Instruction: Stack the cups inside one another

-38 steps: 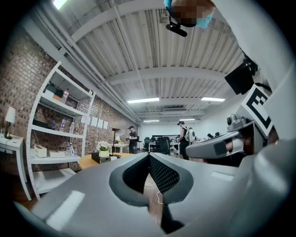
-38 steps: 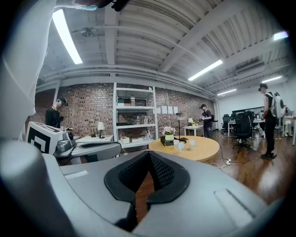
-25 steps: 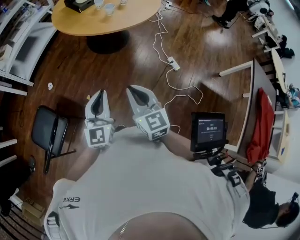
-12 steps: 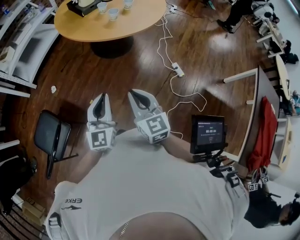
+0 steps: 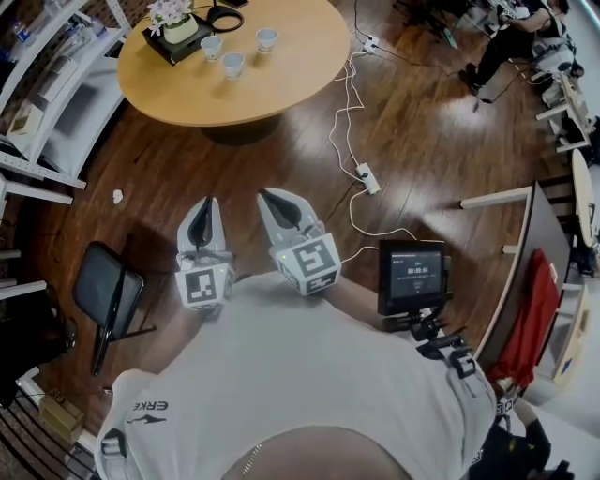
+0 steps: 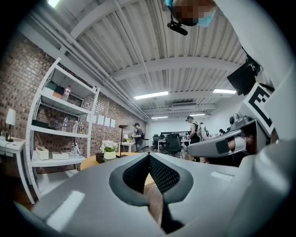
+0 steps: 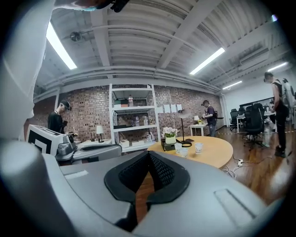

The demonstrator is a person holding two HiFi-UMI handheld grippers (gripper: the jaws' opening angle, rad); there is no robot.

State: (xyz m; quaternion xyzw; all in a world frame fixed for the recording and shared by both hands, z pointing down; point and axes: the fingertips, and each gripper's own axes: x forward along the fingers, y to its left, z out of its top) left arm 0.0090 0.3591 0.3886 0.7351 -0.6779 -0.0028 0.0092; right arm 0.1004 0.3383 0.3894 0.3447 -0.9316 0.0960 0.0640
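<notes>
Head view: three small white cups (image 5: 232,64) stand on the round wooden worktop (image 5: 291,80), at its far left part. They stand near each other but apart, each one upright, and none is inside another. Just beside them, to the left, a flower pot (image 5: 178,28) stands on a black tray (image 5: 159,47).

In the right gripper view the same cups (image 7: 184,151) are seen in front of the flower pot (image 7: 170,139) on the worktop (image 7: 215,155), far ahead of the jaws.

The left hand-held gripper (image 5: 202,204) and the right hand-held gripper (image 5: 268,197) are side by side over the dark wooden floor (image 5: 187,159), close to the person's body and well apart from the worktop. Both point toward it.

In the left gripper view the jaws of the left hand-held gripper (image 6: 149,155) are pressed together, with nothing between them. In the right gripper view the jaws of the right hand-held gripper (image 7: 148,153) are together as well, and also empty.

On the floor a white cable (image 5: 349,103) runs from the worktop to a power strip (image 5: 367,176). A black chair (image 5: 108,292) stands to the left of the person, and a small dark screen (image 5: 411,272) is at the person's right.
</notes>
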